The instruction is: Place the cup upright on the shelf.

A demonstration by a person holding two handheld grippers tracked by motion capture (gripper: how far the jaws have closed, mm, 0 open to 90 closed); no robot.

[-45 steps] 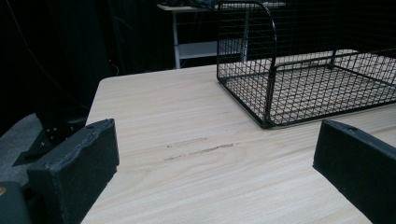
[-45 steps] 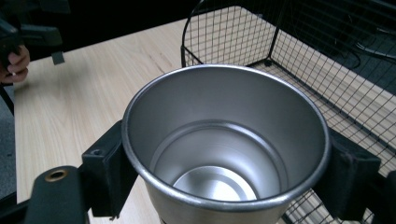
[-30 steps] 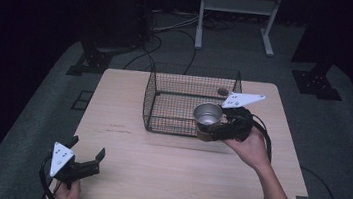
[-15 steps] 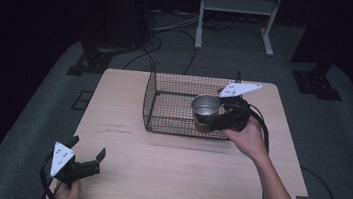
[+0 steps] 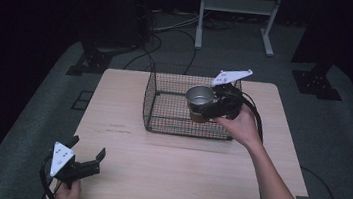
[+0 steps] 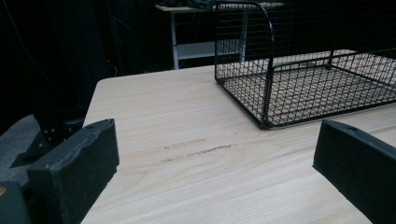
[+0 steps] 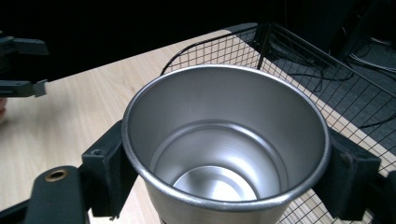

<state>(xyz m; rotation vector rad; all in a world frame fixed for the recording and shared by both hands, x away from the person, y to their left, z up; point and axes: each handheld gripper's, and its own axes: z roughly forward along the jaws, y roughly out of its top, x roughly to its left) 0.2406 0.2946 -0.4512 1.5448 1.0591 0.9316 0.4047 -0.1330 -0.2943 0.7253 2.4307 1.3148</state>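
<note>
Steel cup clamped upright between the jaws of the right gripper, held above the wire basket at the far right of the wooden table, left gripper parked at the near left corner, jaws spread apart, nothing held.

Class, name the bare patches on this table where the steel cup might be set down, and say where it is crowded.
Free: the wood between the wire basket and the left claw, and the near right corner. Crowded: the right claw holding the cup at the basket.
</note>
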